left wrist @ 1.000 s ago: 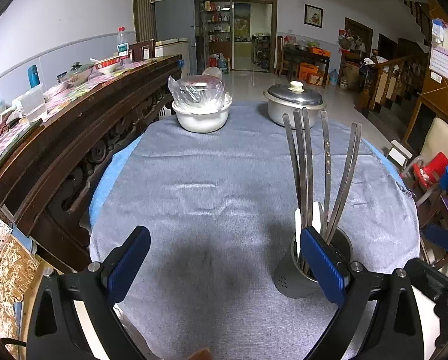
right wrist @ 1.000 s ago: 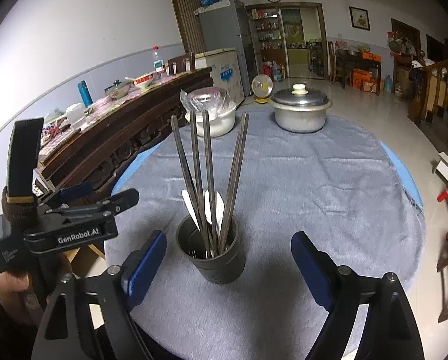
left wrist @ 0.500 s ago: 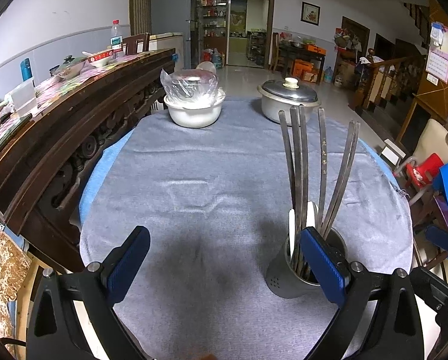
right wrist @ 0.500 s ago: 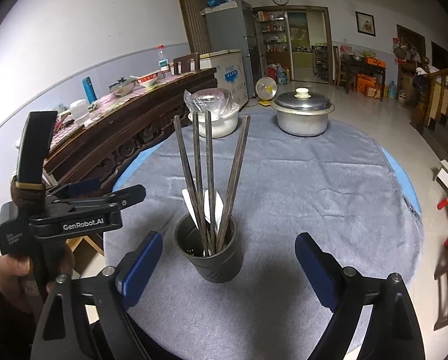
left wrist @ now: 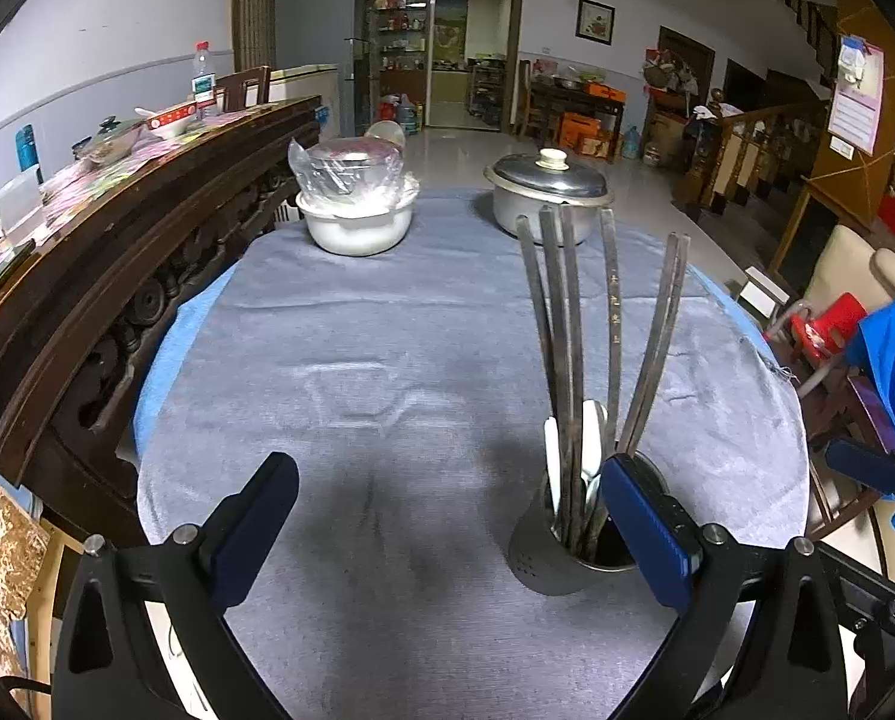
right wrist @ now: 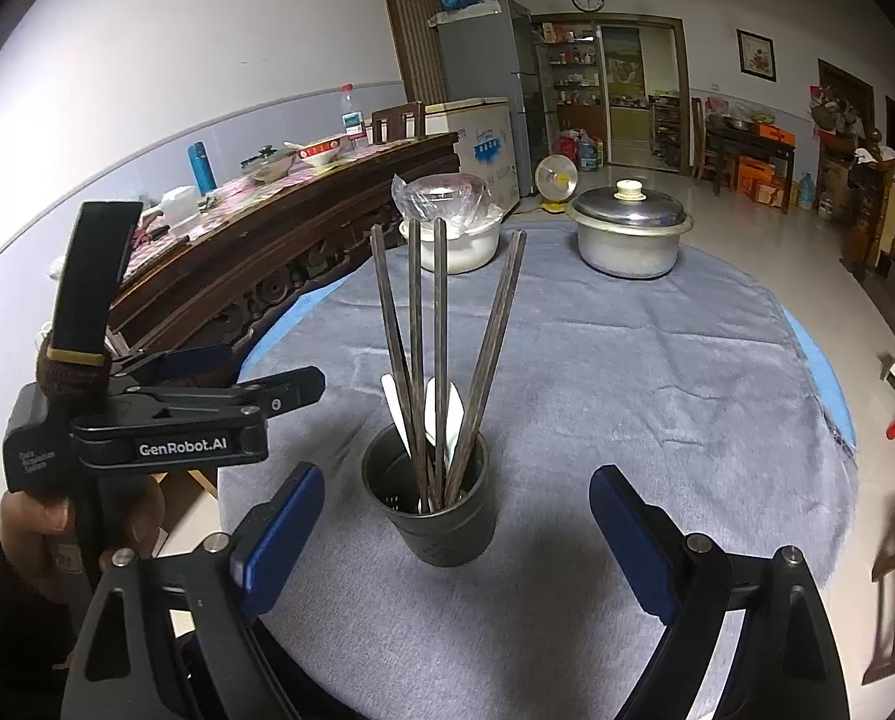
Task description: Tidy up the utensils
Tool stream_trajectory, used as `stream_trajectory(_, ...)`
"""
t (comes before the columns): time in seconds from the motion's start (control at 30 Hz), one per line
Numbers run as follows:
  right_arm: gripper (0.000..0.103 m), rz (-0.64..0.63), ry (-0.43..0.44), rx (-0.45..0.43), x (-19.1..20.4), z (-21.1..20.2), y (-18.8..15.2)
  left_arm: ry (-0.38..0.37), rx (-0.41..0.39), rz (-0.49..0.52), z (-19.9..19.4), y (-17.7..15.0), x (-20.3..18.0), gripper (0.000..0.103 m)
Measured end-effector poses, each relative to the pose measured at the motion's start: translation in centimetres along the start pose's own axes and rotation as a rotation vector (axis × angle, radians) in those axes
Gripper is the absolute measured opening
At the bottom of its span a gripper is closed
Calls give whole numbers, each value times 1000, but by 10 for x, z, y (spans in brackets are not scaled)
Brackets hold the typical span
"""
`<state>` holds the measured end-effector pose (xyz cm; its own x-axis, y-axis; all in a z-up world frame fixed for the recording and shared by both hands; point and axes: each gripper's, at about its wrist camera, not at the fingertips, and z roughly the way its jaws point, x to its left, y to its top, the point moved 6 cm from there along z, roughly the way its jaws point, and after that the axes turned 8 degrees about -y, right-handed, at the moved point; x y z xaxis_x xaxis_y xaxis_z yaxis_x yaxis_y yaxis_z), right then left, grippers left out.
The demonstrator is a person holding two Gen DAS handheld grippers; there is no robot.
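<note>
A dark round utensil holder (right wrist: 441,513) stands near the front of the grey-clothed table (right wrist: 627,372). Several dark chopsticks (right wrist: 441,330) and white spoons (right wrist: 441,414) stick up out of it. My right gripper (right wrist: 456,537) is open, its blue pads apart on either side of the holder, not touching it. In the left wrist view the holder (left wrist: 558,546) sits partly behind the right pad, with the chopsticks (left wrist: 567,348) fanned above. My left gripper (left wrist: 456,525) is open over bare cloth, nothing between its fingers. The left gripper's body (right wrist: 165,426) shows in the right wrist view, held by a hand.
A white bowl under plastic wrap (left wrist: 354,210) and a lidded metal pot (left wrist: 546,195) stand at the table's far side. A dark carved wooden sideboard (left wrist: 117,252) runs along the left edge. Chairs (left wrist: 831,312) stand to the right.
Both views have tilted slightly, so the holder sits a little lower in each frame. Both grippers stay open and the holder has not moved on the cloth.
</note>
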<state>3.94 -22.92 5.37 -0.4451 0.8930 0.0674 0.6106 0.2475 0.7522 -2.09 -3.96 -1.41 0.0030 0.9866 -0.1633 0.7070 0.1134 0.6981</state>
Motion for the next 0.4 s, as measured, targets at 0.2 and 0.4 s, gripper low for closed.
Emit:
stream_trajectory(0.2,92,-6,7,0,-1,1,1,-20,1,7,1,1,-4,101)
stream_trajectory(0.4,92,-4,11,5,-2,4,1,-27,1,9,3,3,-5,101)
